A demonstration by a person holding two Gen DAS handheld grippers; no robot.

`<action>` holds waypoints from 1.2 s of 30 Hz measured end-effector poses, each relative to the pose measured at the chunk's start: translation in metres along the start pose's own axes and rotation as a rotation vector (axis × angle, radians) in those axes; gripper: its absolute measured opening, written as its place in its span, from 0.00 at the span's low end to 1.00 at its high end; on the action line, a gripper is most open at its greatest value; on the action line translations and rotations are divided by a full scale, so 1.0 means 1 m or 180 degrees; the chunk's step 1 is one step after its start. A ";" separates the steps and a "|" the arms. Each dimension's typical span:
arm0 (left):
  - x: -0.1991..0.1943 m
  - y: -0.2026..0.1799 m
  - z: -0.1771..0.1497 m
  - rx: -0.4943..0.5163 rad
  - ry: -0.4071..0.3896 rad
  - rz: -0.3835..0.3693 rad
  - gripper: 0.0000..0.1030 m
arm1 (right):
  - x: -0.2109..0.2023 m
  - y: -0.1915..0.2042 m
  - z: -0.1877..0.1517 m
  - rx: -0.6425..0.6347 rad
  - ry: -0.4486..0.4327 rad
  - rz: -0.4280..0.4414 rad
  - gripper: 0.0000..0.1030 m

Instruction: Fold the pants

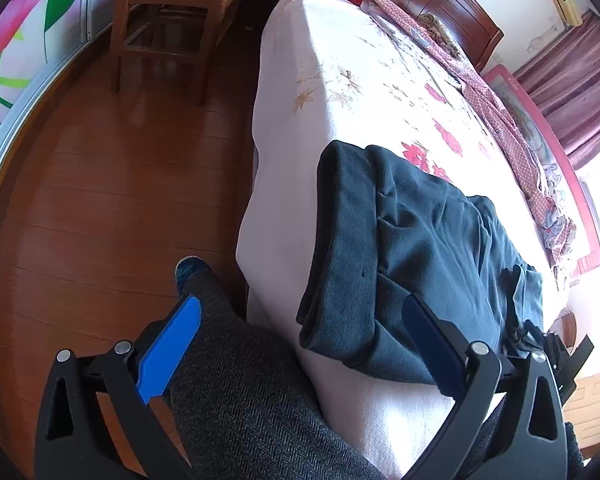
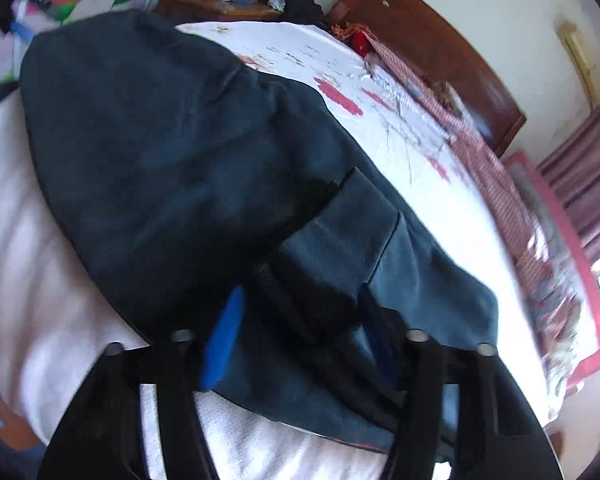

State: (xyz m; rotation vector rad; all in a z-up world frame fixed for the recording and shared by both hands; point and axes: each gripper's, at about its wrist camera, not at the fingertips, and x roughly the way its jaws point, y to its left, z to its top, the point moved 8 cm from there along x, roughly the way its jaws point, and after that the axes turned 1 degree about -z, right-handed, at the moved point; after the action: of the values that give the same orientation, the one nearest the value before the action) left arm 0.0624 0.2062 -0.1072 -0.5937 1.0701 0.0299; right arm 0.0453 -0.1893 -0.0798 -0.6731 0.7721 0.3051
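We see the bed (image 1: 360,92) filling the right of the left view, its near corner and long side edge dropping to open wood floor (image 1: 100,184), with a chair (image 1: 172,8) standing on the floor off the bed's far corner. The pants (image 1: 416,264), dark blue and folded into a thick bundle, lie on the bed at its near corner, one end drooping over the bed's side edge. Beyond them the sheet is bare up to the headboard (image 1: 452,4). Our left gripper (image 1: 300,344) hangs wide open just off the bed's corner: one blue finger over the floor side, the other over the pants' near edge; whether it touches the cloth we cannot tell. Our right gripper (image 2: 300,336) sits low over the pants (image 2: 172,152), fingers apart with a dark fold of cloth between them. Whether they pinch it we cannot tell, since that view is blurred and the right finger is lost in shadow.
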 end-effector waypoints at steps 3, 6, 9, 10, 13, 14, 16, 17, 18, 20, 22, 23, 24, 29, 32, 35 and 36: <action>-0.001 0.002 -0.002 0.0006 0.0012 0.0023 0.98 | -0.006 -0.011 0.009 0.0252 0.0016 0.0173 0.07; 0.000 0.003 -0.004 0.0032 0.0036 0.0070 0.98 | -0.022 -0.004 0.025 0.0044 -0.0132 -0.0012 0.07; 0.001 0.003 -0.005 0.0021 0.0054 0.0079 0.98 | -0.029 0.007 0.036 0.0080 -0.0250 0.0085 0.07; 0.002 0.003 -0.005 0.0023 0.0062 0.0069 0.98 | -0.026 0.010 0.035 -0.0004 -0.0248 0.0029 0.07; 0.001 0.002 -0.007 0.0071 0.0075 0.0091 0.98 | -0.006 0.021 0.029 0.0012 -0.0110 0.0076 0.07; 0.001 0.002 -0.007 0.0084 0.0078 0.0088 0.98 | 0.004 0.026 0.023 -0.0030 -0.0046 0.0085 0.07; 0.001 0.003 -0.007 0.0070 0.0072 0.0107 0.98 | 0.005 0.034 0.023 -0.0184 -0.0051 0.0012 0.14; 0.002 0.004 -0.008 0.0041 0.0081 0.0100 0.98 | 0.003 0.036 0.024 -0.0185 -0.0029 0.0023 0.19; 0.003 0.004 -0.010 0.0014 0.0095 0.0070 0.98 | -0.002 0.037 0.027 -0.0122 0.0012 0.0122 0.29; 0.009 0.010 -0.014 -0.0074 0.0167 0.0039 0.98 | -0.023 0.027 0.039 0.0216 -0.0125 0.0344 0.50; 0.015 0.017 -0.022 -0.0388 0.0297 -0.0146 0.98 | -0.039 0.014 0.047 0.0631 -0.0261 0.0509 0.55; 0.017 0.018 -0.026 -0.0600 0.0349 -0.0313 0.98 | -0.043 0.009 0.050 0.0802 -0.0227 0.0620 0.55; 0.018 0.019 -0.031 -0.0809 0.0392 -0.0444 0.98 | -0.045 0.004 0.052 0.0937 -0.0202 0.0676 0.55; 0.012 0.010 -0.042 -0.1343 0.0309 -0.0912 0.98 | -0.051 0.000 0.062 0.1132 -0.0198 0.0842 0.56; 0.021 0.002 -0.046 -0.1580 0.0295 -0.1012 0.98 | -0.051 0.007 0.072 0.1086 -0.0228 0.0891 0.55; 0.026 0.000 -0.045 -0.1602 0.0068 -0.0712 0.98 | -0.057 0.007 0.078 0.1016 -0.0309 0.0895 0.56; 0.026 0.000 -0.043 -0.1623 -0.0034 -0.0676 0.98 | -0.059 0.008 0.081 0.0999 -0.0334 0.0919 0.55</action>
State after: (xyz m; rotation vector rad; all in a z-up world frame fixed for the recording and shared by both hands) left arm 0.0404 0.1797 -0.1432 -1.1635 0.9858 0.1229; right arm 0.0443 -0.1308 0.0019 -0.2470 0.7958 0.4667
